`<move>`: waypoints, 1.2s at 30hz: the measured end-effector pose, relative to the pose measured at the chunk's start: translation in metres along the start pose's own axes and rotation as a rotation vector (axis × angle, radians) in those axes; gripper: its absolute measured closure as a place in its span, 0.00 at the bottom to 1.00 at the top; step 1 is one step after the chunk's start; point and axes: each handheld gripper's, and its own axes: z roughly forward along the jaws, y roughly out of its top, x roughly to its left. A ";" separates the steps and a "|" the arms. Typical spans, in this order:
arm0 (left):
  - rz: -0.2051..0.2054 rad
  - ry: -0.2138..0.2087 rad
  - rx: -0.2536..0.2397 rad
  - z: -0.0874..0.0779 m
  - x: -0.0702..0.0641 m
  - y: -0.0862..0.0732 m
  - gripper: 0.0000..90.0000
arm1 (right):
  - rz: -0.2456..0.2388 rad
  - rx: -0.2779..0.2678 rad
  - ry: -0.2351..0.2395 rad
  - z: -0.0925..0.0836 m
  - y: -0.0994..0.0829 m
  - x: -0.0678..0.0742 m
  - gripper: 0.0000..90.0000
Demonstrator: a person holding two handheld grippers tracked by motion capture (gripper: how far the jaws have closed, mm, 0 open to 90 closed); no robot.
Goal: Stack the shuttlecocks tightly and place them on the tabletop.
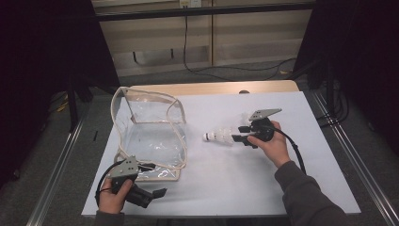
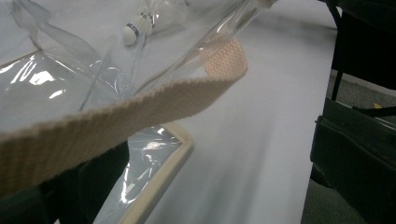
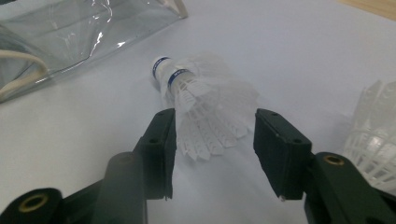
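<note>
Right of the clear bag [image 1: 149,136], a shuttlecock [image 3: 205,105] is straddled by the right gripper [image 3: 212,144], jaws apart, for pickup; the left gripper [image 1: 150,193], state untellable, lifts the bag's strap [image 2: 116,126].

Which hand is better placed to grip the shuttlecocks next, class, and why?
The right. The right gripper has its jaws open around the stacked shuttlecocks. The left gripper sits at the clear bag's near edge, holding its strap.
</note>
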 end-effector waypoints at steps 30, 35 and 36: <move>0.004 -0.007 -0.005 0.000 -0.001 0.001 0.05 | 0.065 -0.026 -0.130 -0.018 0.007 -0.019 0.15; 0.003 -0.008 -0.004 -0.001 -0.001 0.001 0.05 | 0.070 -0.009 -0.135 -0.015 0.008 -0.021 0.11; 0.004 -0.007 -0.002 -0.001 -0.001 0.001 0.05 | 0.070 -0.010 -0.135 -0.014 0.008 -0.022 0.11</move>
